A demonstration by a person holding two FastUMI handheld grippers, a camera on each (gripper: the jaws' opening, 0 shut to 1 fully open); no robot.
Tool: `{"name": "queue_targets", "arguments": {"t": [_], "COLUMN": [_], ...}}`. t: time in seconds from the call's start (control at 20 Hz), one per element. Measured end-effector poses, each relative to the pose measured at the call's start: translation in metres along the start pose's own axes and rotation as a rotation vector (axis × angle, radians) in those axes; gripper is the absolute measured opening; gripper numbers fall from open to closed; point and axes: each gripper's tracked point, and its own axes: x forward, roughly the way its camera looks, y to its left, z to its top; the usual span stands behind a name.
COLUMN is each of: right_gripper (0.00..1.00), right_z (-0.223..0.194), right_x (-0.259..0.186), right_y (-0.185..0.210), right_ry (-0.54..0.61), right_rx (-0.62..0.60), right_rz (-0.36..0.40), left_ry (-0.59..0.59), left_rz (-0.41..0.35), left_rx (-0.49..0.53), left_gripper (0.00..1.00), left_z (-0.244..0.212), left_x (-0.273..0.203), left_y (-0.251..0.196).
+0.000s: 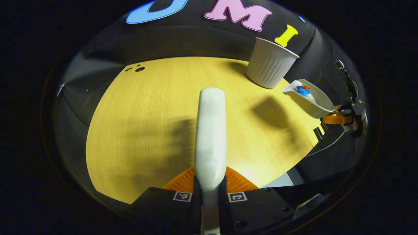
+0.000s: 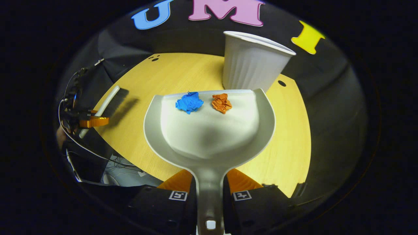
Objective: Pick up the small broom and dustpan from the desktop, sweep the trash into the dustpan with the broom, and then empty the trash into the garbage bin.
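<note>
My right gripper [image 2: 209, 192] clamps the stiff, light dustpan [image 2: 209, 137] by its handle, two featherweight paper wads [image 2: 189, 102] riding loose near its lip beside the far-edge bin [image 2: 253, 63], while my left gripper [image 1: 209, 191] pinches the broom [image 1: 210, 130].

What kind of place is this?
Probably a staged booth, not a home: a pale wooden round desktop ringed by black cloth wall, bearing a ribbed white garbage bin.
</note>
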Motion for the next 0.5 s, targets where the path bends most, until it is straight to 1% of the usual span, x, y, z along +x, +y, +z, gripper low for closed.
{"name": "queue_targets", "arguments": {"t": [0.1, 0.15, 0.2, 0.25, 0.4, 0.45, 0.5], "right_gripper": [0.35, 0.35, 0.33, 0.35, 0.35, 0.32, 0.33], "right_z": [0.003, 0.004, 0.005, 0.005, 0.014, 0.016, 0.021], "right_x": [-0.004, -0.006, -0.007, -0.01, -0.01, -0.009, -0.011], "right_y": [-0.004, -0.002, -0.002, -0.003, -0.008, -0.011, -0.016], "right_ry": [-0.007, -0.007, -0.009, -0.01, -0.039, -0.046, -0.055], "right_rx": [0.037, 0.058, 0.077, 0.091, 0.13, 0.133, 0.137], "right_rz": [-0.017, -0.016, -0.015, -0.021, -0.07, -0.075, -0.078], "left_ry": [0.011, 0.013, 0.012, 0.013, 0.007, 0.001, -0.002], "left_rz": [0.017, 0.024, 0.028, 0.03, 0.053, 0.057, 0.062], "left_rx": [-0.024, -0.033, -0.038, -0.042, -0.045, -0.049, -0.056], "left_gripper": [0.26, 0.26, 0.26, 0.26, 0.26, 0.26, 0.26], "left_z": [-0.003, -0.004, -0.005, -0.006, 0.001, 0.005, 0.009], "left_x": [0.002, -0.008, -0.013, -0.015, -0.017, -0.018, -0.018], "left_y": [0.003, 0.007, 0.011, 0.014, 0.023, 0.025, 0.027]}}
